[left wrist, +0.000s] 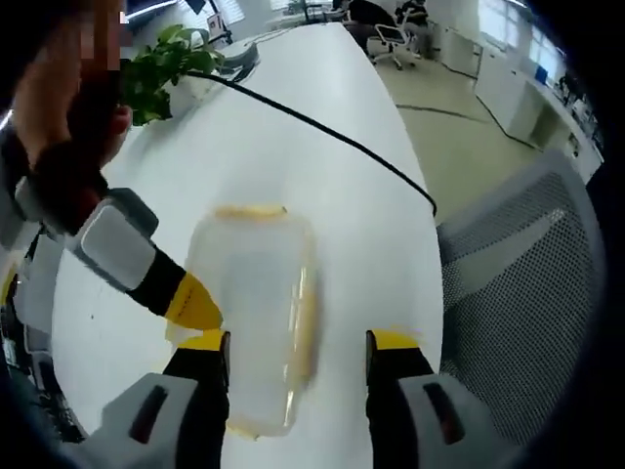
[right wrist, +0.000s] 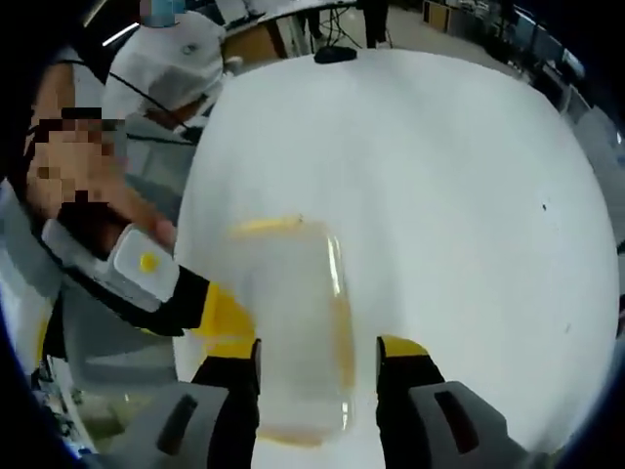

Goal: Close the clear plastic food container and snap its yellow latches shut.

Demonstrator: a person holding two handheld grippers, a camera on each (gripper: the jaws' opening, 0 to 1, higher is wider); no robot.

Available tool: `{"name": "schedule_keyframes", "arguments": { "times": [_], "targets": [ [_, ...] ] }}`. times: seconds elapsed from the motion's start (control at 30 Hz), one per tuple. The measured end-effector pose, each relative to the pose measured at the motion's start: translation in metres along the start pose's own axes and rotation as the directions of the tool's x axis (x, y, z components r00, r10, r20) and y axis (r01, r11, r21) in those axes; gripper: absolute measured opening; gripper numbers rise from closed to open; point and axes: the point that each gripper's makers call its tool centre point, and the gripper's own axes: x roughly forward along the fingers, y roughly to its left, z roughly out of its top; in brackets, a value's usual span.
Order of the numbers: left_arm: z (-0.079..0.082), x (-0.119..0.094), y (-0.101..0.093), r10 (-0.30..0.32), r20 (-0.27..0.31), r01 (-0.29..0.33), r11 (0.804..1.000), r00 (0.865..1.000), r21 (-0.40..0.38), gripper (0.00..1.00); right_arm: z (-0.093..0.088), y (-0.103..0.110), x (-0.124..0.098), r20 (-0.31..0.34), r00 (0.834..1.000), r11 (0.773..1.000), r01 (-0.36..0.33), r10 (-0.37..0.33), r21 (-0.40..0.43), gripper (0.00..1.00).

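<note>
A clear plastic container with yellow latches lies on the white table. One latch sits at its far end and another along its right side. My left gripper is open, its jaws either side of the container's near end. My right gripper's yellow fingertip comes in from the left, at the container's left edge. In the right gripper view the container lies between the open jaws of my right gripper, and the left gripper's fingertip is at its left side. Blur hides whether the lid is seated.
A black cable runs across the table past a green plant. A grey mesh chair stands at the table's right edge. A person's hand holds the right gripper. A small dark object lies at the table's far edge.
</note>
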Motion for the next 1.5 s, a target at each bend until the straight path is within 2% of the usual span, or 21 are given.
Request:
{"name": "schedule_keyframes", "arguments": {
  "times": [0.07, 0.13, 0.2, 0.3, 0.5, 0.67, 0.8, 0.97, 1.07, 1.27, 1.5],
  "targets": [
    [-0.001, -0.005, 0.004, 0.002, 0.008, -0.002, 1.0, 1.0, -0.011, 0.61, -0.003, -0.001, -0.004, 0.023, 1.0, 1.0, 0.014, -0.014, 0.009, 0.54],
    [0.004, -0.01, 0.011, 0.021, 0.051, -0.022, 0.999, 0.999, 0.025, 0.63, -0.009, 0.0, -0.006, 0.034, 0.999, 1.0, 0.023, -0.023, 0.007, 0.55],
    [0.002, -0.013, 0.017, 0.024, 0.042, -0.025, 1.0, 0.999, 0.008, 0.66, -0.015, 0.003, -0.007, 0.037, 0.999, 1.0, 0.028, -0.029, 0.011, 0.57],
    [0.001, -0.016, 0.022, 0.008, 0.063, -0.005, 0.999, 0.998, -0.042, 0.66, -0.022, 0.008, -0.007, 0.04, 0.999, 0.999, 0.036, -0.037, 0.009, 0.61],
    [-0.009, -0.013, 0.025, -0.013, 0.028, 0.013, 1.0, 1.0, -0.02, 0.71, -0.033, 0.019, -0.011, 0.051, 0.998, 0.999, 0.043, -0.043, 0.004, 0.64],
    [-0.01, -0.012, 0.022, -0.04, 0.029, 0.04, 0.999, 0.999, -0.03, 0.76, -0.035, 0.021, -0.011, 0.062, 0.996, 0.998, 0.068, -0.067, -0.013, 0.69],
    [-0.014, -0.01, 0.023, -0.056, 0.023, 0.056, 0.998, 0.998, -0.006, 0.77, -0.036, 0.027, -0.009, 0.073, 0.994, 0.997, 0.077, -0.075, -0.018, 0.71],
    [-0.017, -0.01, 0.027, -0.08, 0.028, 0.081, 0.996, 0.996, -0.031, 0.81, -0.038, 0.031, -0.004, 0.077, 0.993, 0.994, 0.097, -0.093, -0.048, 0.76],
    [-0.019, -0.008, 0.03, -0.094, 0.029, 0.096, 0.994, 0.995, -0.043, 0.82, -0.04, 0.028, -0.003, 0.08, 0.989, 0.988, 0.131, -0.124, -0.078, 0.74],
    [-0.022, -0.007, 0.039, -0.105, 0.029, 0.106, 0.993, 0.994, -0.045, 0.82, -0.05, 0.036, 0.002, 0.048, 0.992, 0.987, 0.125, -0.121, -0.096, 0.76],
    [-0.028, 0.001, 0.044, -0.122, 0.007, 0.122, 0.992, 0.993, -0.039, 0.81, -0.057, 0.035, 0.006, 0.036, 0.989, 0.982, 0.149, -0.146, -0.113, 0.78]
  ]
}}
